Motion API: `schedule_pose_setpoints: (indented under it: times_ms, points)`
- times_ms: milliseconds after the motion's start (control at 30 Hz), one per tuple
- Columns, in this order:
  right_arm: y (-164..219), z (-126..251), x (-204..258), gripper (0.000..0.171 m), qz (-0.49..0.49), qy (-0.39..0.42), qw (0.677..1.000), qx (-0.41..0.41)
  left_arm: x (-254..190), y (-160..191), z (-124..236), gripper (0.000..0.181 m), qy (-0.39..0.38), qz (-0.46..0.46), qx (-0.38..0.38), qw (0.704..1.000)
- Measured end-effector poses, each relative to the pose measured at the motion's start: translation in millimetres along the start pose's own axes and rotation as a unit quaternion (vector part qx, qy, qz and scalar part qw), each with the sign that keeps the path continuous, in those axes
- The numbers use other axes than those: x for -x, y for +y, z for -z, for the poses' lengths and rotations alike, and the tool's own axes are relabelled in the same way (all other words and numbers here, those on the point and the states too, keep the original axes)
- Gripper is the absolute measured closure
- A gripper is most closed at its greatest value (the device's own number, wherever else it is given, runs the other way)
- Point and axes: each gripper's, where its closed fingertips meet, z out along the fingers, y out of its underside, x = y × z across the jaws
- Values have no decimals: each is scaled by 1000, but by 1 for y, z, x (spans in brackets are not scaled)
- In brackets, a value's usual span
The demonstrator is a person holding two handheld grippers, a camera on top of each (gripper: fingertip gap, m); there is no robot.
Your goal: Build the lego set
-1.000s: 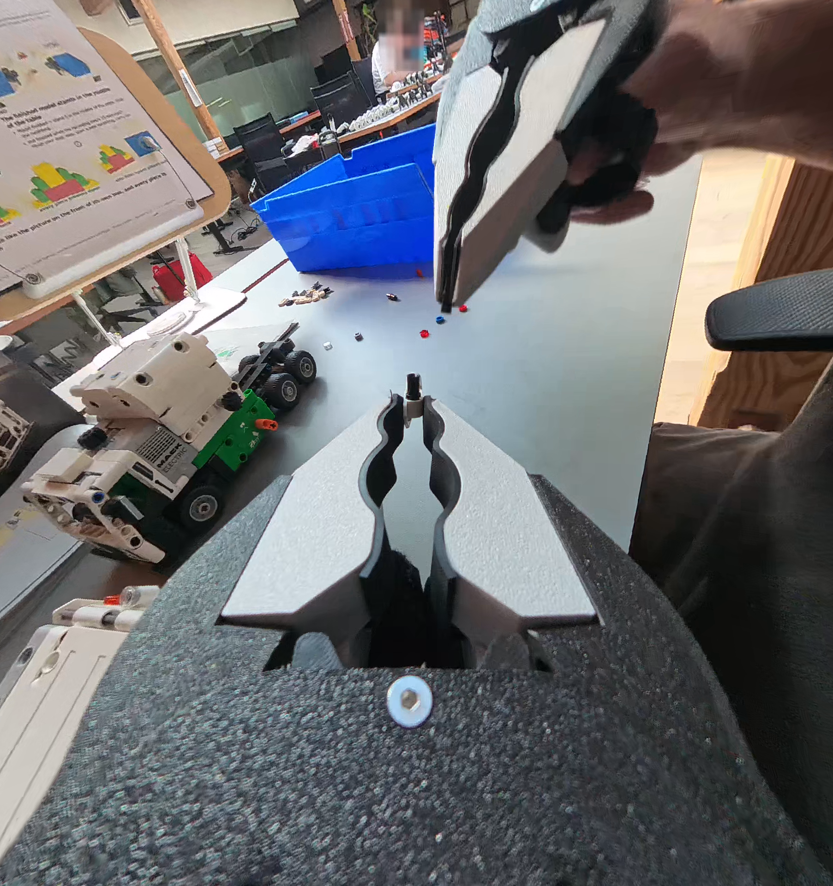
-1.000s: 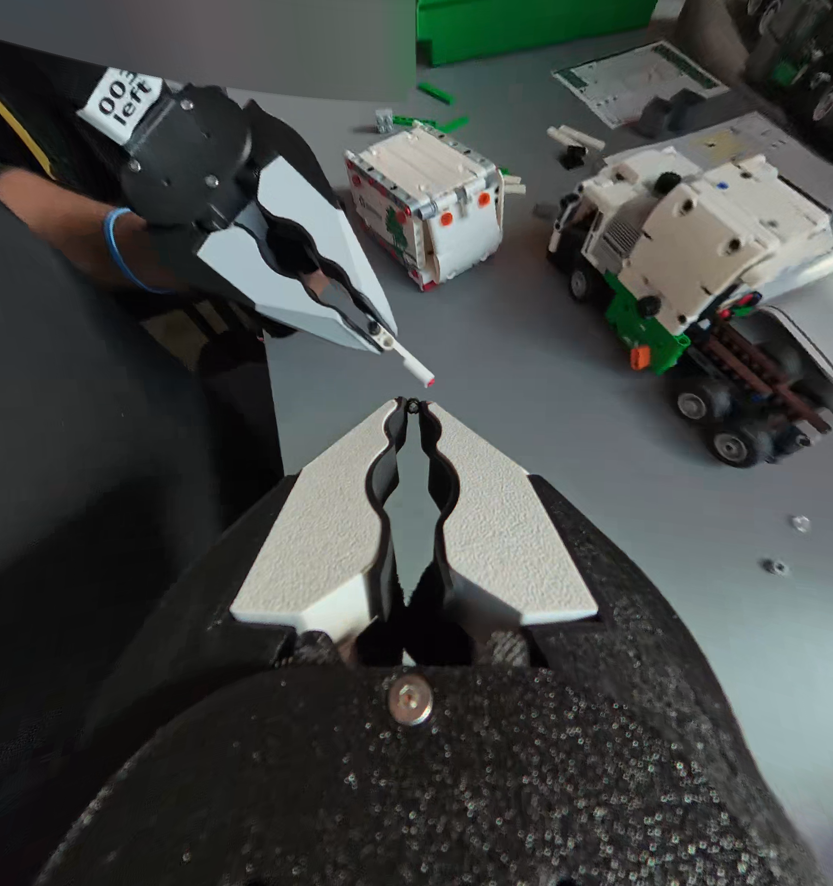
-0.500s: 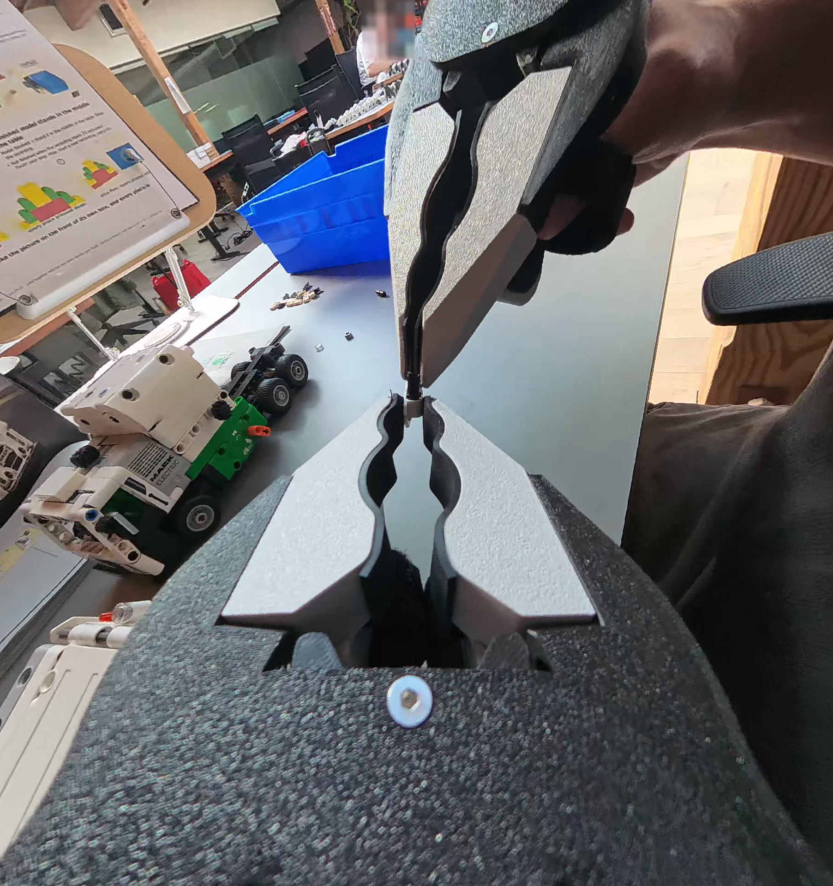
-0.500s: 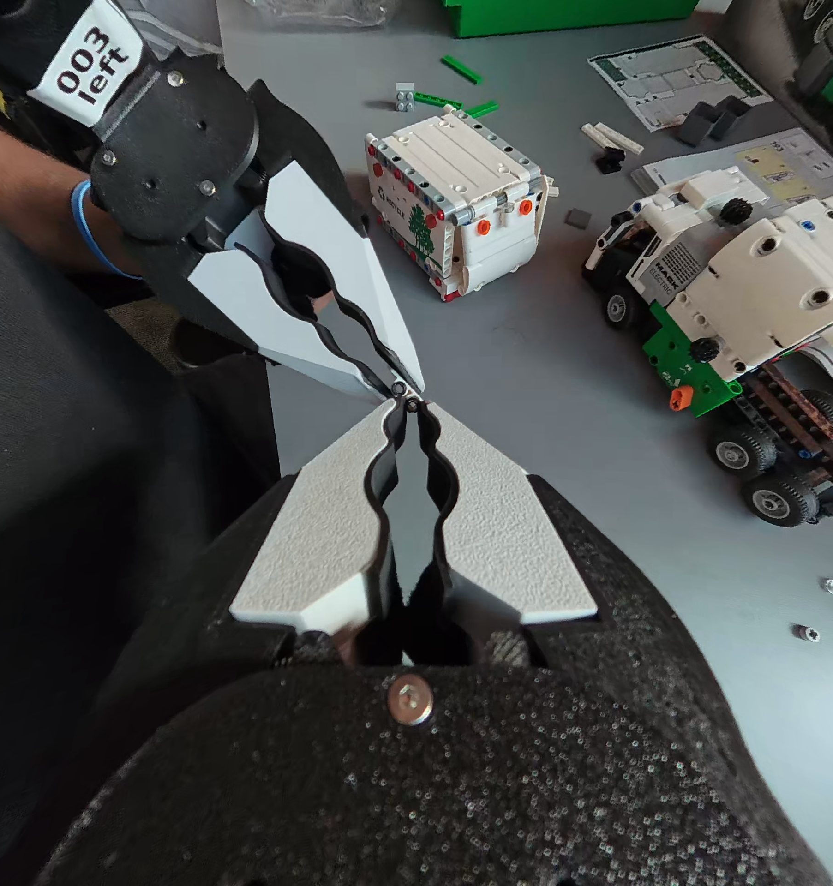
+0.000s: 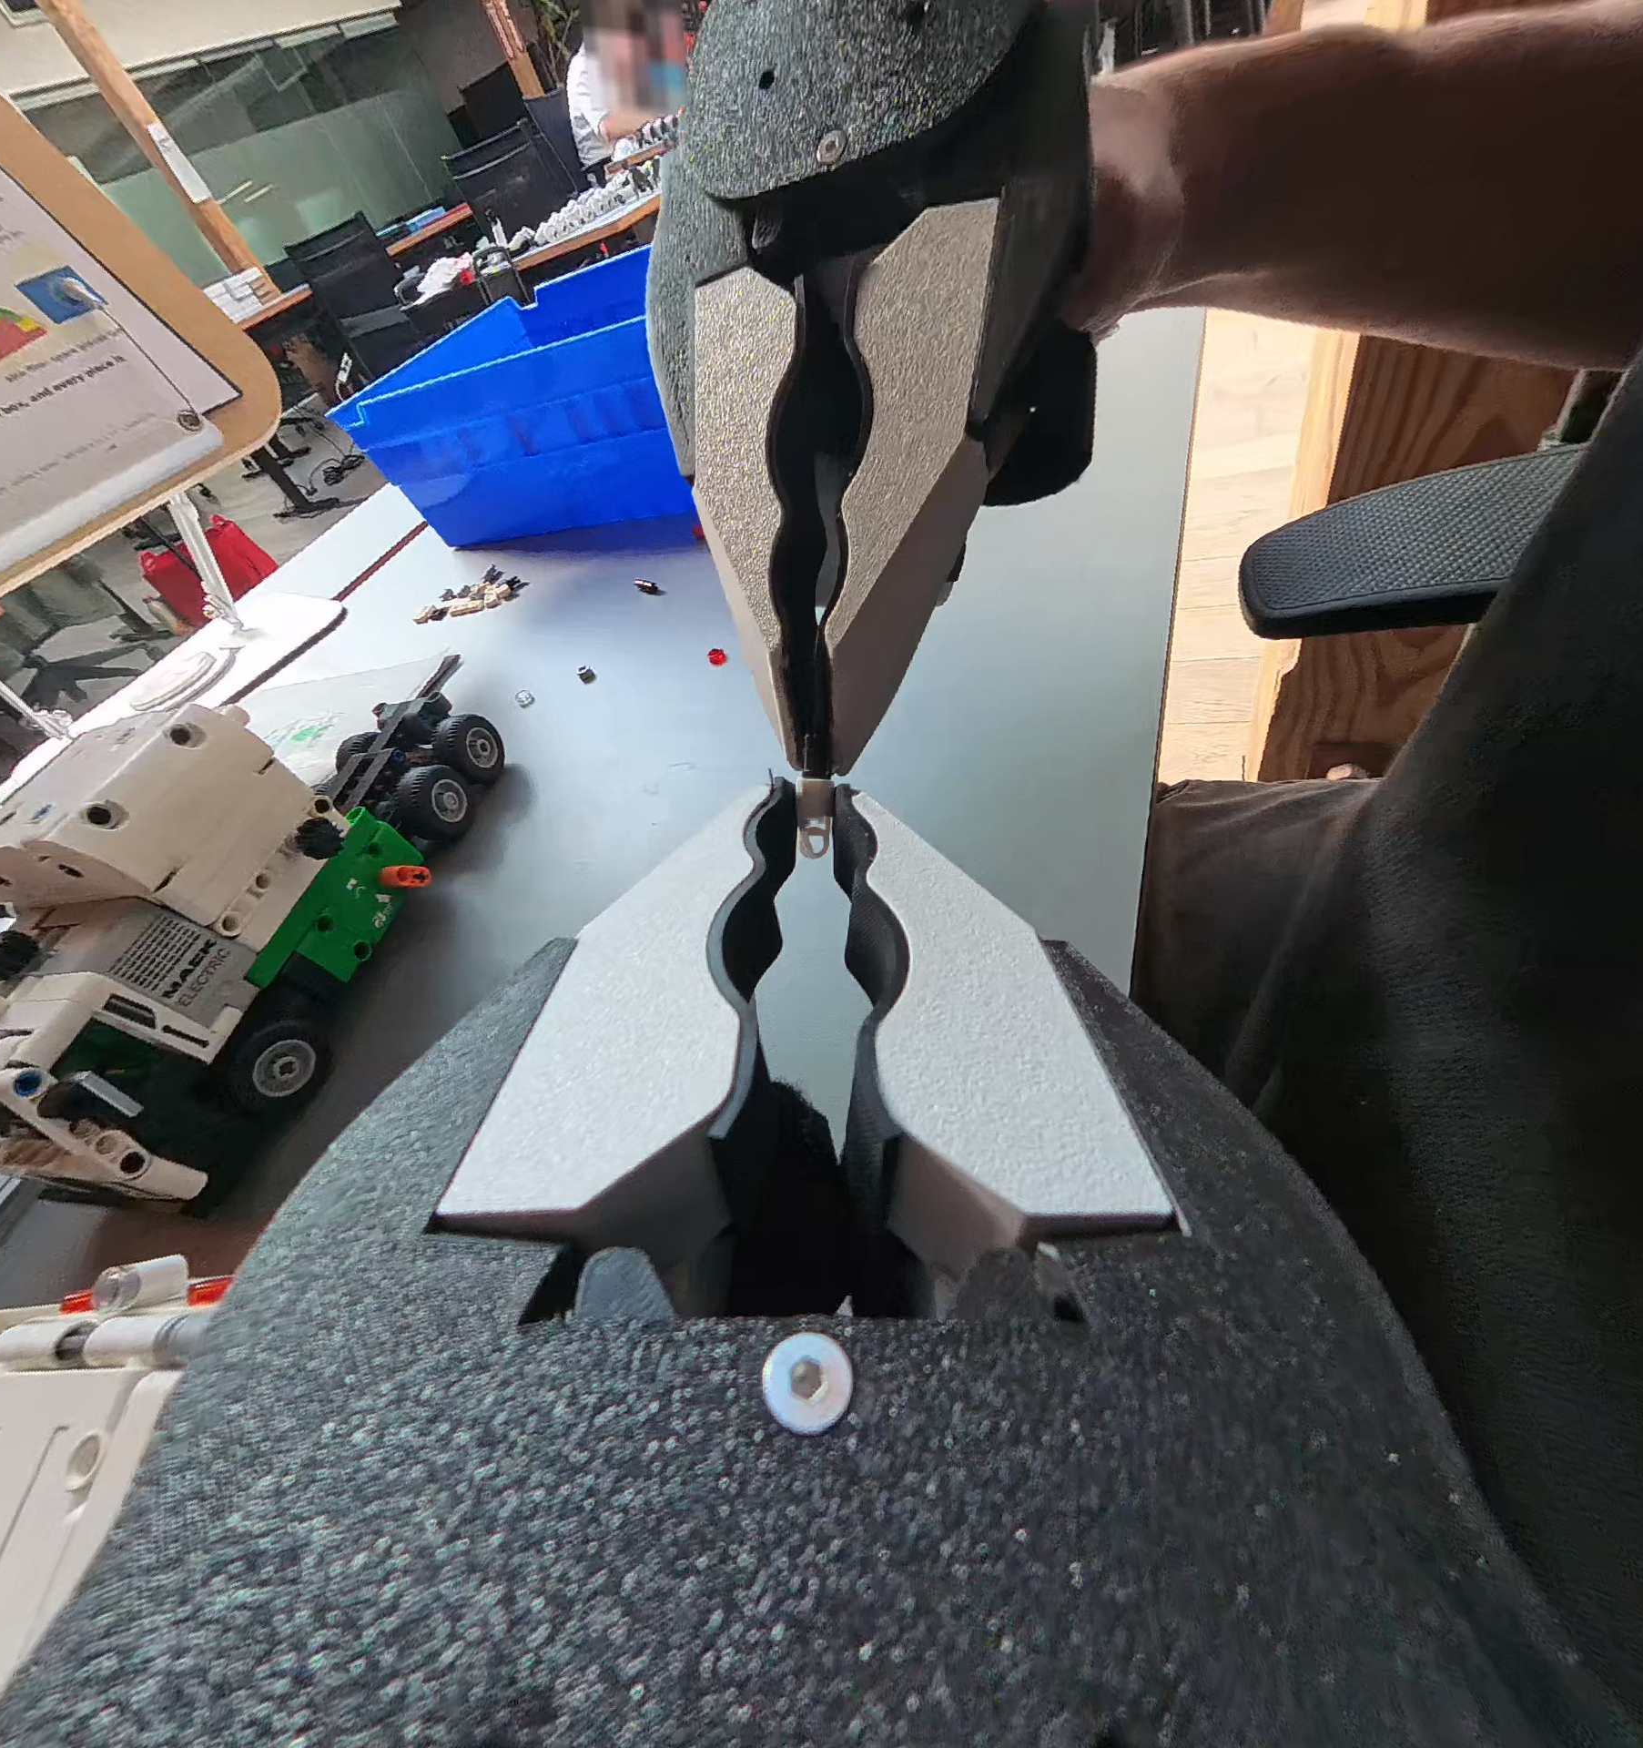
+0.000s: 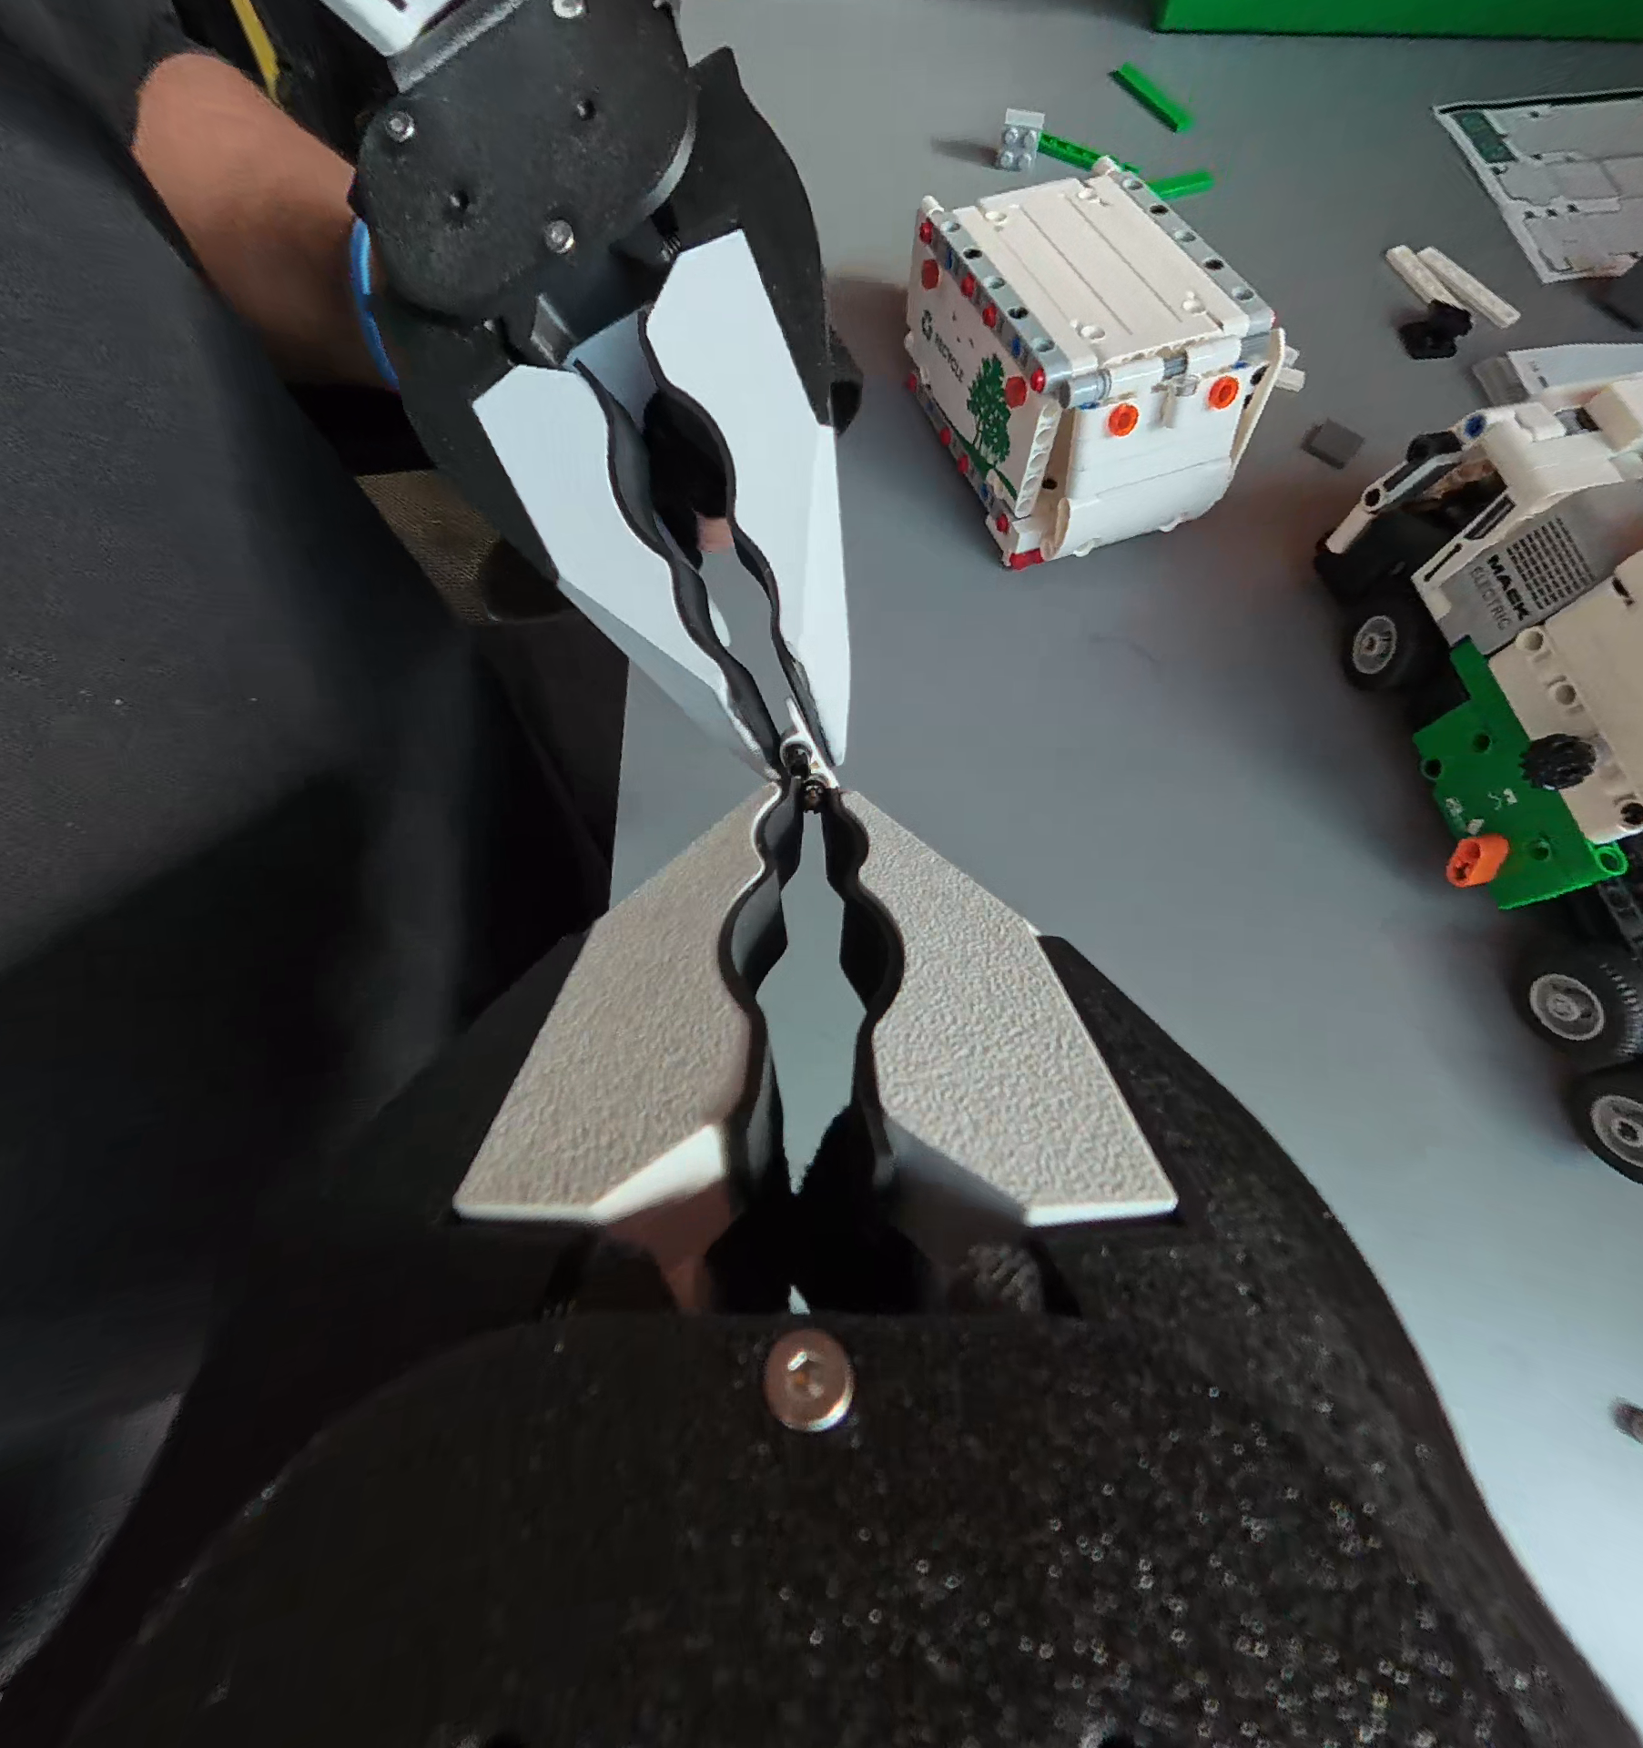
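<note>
My left gripper [image 5: 813, 812] is shut on a small white piece [image 5: 814, 825] at its tips. My right gripper [image 6: 810, 796] is shut on a tiny black piece [image 6: 810, 793]. The two grippers meet tip to tip above the table's near edge, and the pieces touch. The right gripper [image 5: 815, 757] points down from above in the left wrist view; the left gripper [image 6: 803, 749] comes in from the upper left in the right wrist view. The white and green truck [image 5: 184, 908] stands to the left and also shows in the right wrist view [image 6: 1555, 662]. The white container body [image 6: 1082, 359] stands apart from it.
A blue bin [image 5: 534, 445] stands at the back of the grey table [image 5: 1035, 662]. Loose small pieces [image 5: 472, 601] and a red stud [image 5: 716, 655] lie before it. An instruction stand [image 5: 70, 312] is at the left. Green pieces [image 6: 1153, 95] and a printed sheet [image 6: 1574, 180] lie beyond the container. A chair armrest [image 5: 1404, 549] is at the right. Only a small space, under 4 cm, lies between the two pairs of fingers.
The right gripper came down from over the table to the left gripper's tips. The two held pieces, apart a second ago, now touch. Both grippers stay shut.
</note>
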Motion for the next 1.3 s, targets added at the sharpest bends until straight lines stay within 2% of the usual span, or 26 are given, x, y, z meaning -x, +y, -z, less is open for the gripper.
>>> schedule_pose_setpoints:
  times_ms: [67,233,400,533,600,667,800,933,1300]
  points:
    - [-1,1,3,167,-1,-25,999,-20,-2,-2,1,176,12,10,-5,1000]
    - [-15,7,9,167,-53,-105,983,-143,-2,-19,9,176,51,90,-62,993]
    - [-27,12,7,167,-109,-137,957,-233,4,-30,13,176,76,147,-108,980]
    - [-38,14,5,167,-169,-163,923,-303,11,-38,19,176,86,177,-144,970]
    - [-37,14,1,167,-190,-163,917,-310,14,-37,18,176,88,193,-142,967]
    - [-33,13,-5,161,-192,-145,924,-297,21,-37,17,176,88,216,-147,961]
    - [-38,18,-8,163,-183,-127,924,-311,32,-38,23,176,100,262,-170,945]
    - [-43,17,-13,161,-181,-115,925,-315,29,-38,23,176,105,257,-170,946]
    - [-44,17,-8,168,-175,-120,924,-319,25,-36,21,176,109,250,-163,948]
